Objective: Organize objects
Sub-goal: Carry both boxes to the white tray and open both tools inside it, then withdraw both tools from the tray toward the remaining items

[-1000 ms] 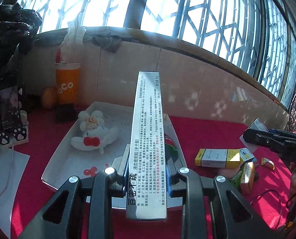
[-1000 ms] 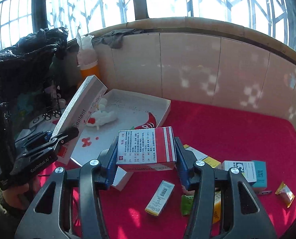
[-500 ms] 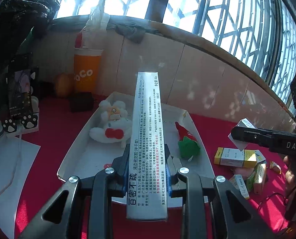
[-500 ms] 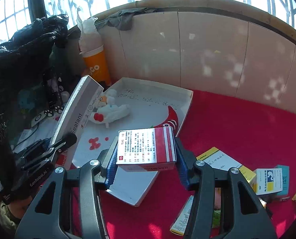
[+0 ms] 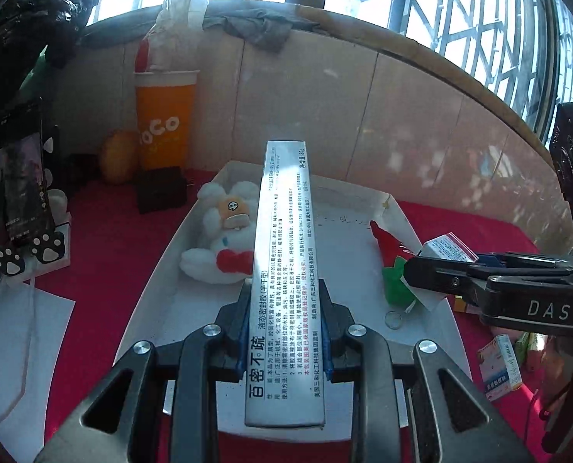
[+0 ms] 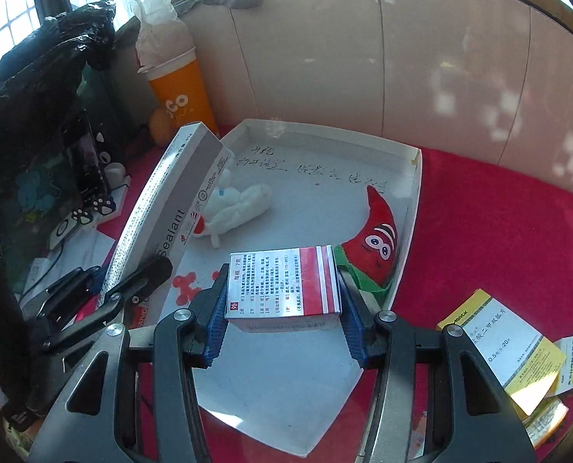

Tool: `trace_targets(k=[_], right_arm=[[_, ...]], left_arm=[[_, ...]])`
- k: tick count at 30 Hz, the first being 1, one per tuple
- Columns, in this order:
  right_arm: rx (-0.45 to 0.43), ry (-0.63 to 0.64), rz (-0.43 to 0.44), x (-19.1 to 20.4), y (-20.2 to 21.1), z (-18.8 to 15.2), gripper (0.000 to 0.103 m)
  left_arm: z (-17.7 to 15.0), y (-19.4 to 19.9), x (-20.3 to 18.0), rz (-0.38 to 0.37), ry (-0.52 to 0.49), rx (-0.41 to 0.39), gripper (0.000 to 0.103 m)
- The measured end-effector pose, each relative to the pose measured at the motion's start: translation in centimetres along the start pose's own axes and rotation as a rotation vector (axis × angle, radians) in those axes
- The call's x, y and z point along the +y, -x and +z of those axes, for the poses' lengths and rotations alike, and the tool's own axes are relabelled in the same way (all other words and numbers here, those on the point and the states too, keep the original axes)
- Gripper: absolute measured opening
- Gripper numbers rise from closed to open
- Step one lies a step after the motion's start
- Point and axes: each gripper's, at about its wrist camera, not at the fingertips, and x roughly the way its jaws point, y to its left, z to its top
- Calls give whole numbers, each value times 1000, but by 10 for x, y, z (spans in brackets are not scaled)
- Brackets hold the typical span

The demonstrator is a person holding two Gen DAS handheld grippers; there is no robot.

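Note:
My left gripper (image 5: 284, 337) is shut on a long silver sealant box (image 5: 284, 270) and holds it above the white tray (image 5: 348, 200). The box also shows in the right wrist view (image 6: 170, 208), tilted over the tray's left side. My right gripper (image 6: 282, 316) is shut on a red-and-white medicine box (image 6: 284, 287) and holds it over the tray (image 6: 325, 135). It shows from the side in the left wrist view (image 5: 414, 274). A white plush toy (image 5: 224, 239) and a red chili plush (image 6: 375, 239) lie in the tray.
An orange cup (image 5: 165, 127), a black charger (image 5: 161, 193) and a phone on a stand (image 5: 24, 193) stand left of the tray. Several medicine boxes, one yellow (image 6: 506, 339), lie on the red cloth (image 6: 499, 223) at right. A tiled wall runs behind.
Both grippers have moved forward and closer to the tray with their boxes. The right gripper now hangs over the tray, near the chili plush.

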Motion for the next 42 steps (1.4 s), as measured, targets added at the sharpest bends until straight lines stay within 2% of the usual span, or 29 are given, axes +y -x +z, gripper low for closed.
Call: trace_targets(k=[2,3,4,5,6,7,9,13,17,26,33,38,42], right_arm=[[3,-2,3,2,-4,0,51],[6,-1,4,4,-5,-1,53],[9,5,2,5,-6,-2,55],[6,16,-6,7,-5,-4,68],[-11,20,-23,7,-3,-5,80],[-28,23,-37,6,0,-5,85],[-63,19,-43,4,8,-6,93],[-136,-10,-65,-2,25,-8,93],[-190,-40,-75,-8,44,-14,93],[-241,-34,-34,-4,74,-32,93],[-268,-35,-41,-8,85,-41,93],[-339,-127,-66,-41,113,-45,93],[-370,-243,-112,-93,137,-56,93]], left_arm=[[-1,-2,3,63,11,-1,30],[-1,-1,4,74,19,-10,39],[-1,1,6,80,29,-23,61],[-1,3,8,90,37,-39,77],[-2,6,11,135,46,-64,90],[-2,10,14,163,55,-95,103],[1,19,23,222,88,-138,103],[5,37,36,249,147,-200,103],[6,47,38,252,165,-204,103],[5,55,15,200,125,-224,103],[3,59,-2,171,88,-225,103],[0,55,-25,122,22,-205,103],[-6,50,-53,27,-53,-172,103]])
